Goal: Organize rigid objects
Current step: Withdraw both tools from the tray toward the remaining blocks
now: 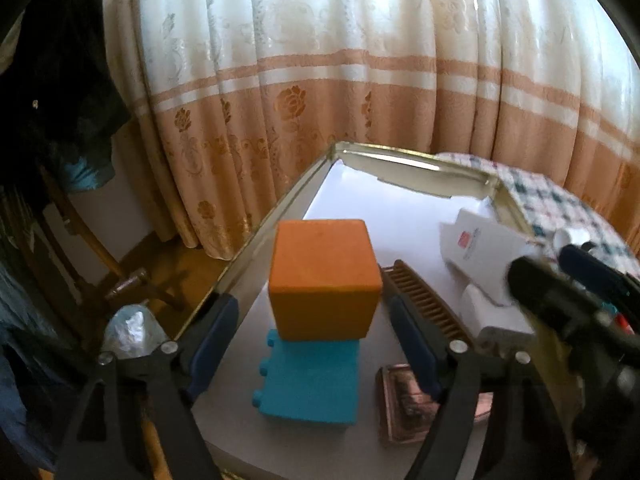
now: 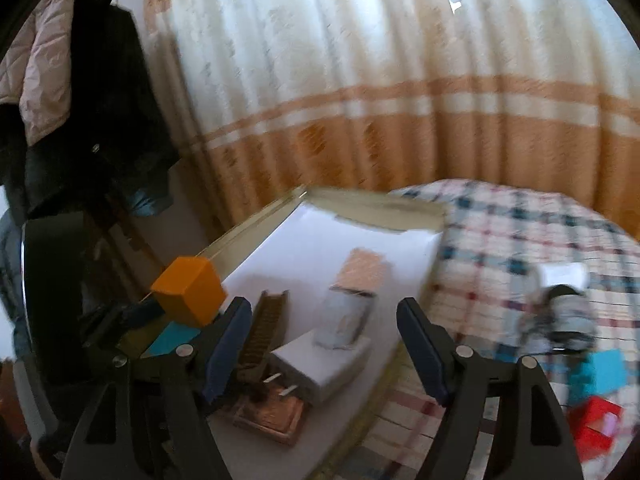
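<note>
In the left wrist view, the left gripper point(image 1: 316, 340) is standing released, its 2 fingers flanking but not touching the orange cube point(image 1: 324, 278) sitting on the blue block point(image 1: 310, 380) inside the tray point(image 1: 256, 236).

In the right wrist view, the right gripper point(image 2: 324, 344) is hanging released above the white box point(image 2: 320, 364), gripping nothing, the comb point(image 2: 264, 328) lying just left.

Both hand-held grippers point(image 1: 312, 344) point(image 2: 324, 344) wide apart, empty

Orange cube point(image 1: 324, 278) covers part of the blue block point(image 1: 310, 380). Right-wrist view is motion-blurred; items on the checked cloth point(image 2: 520, 232) are unidentifiable.
</note>
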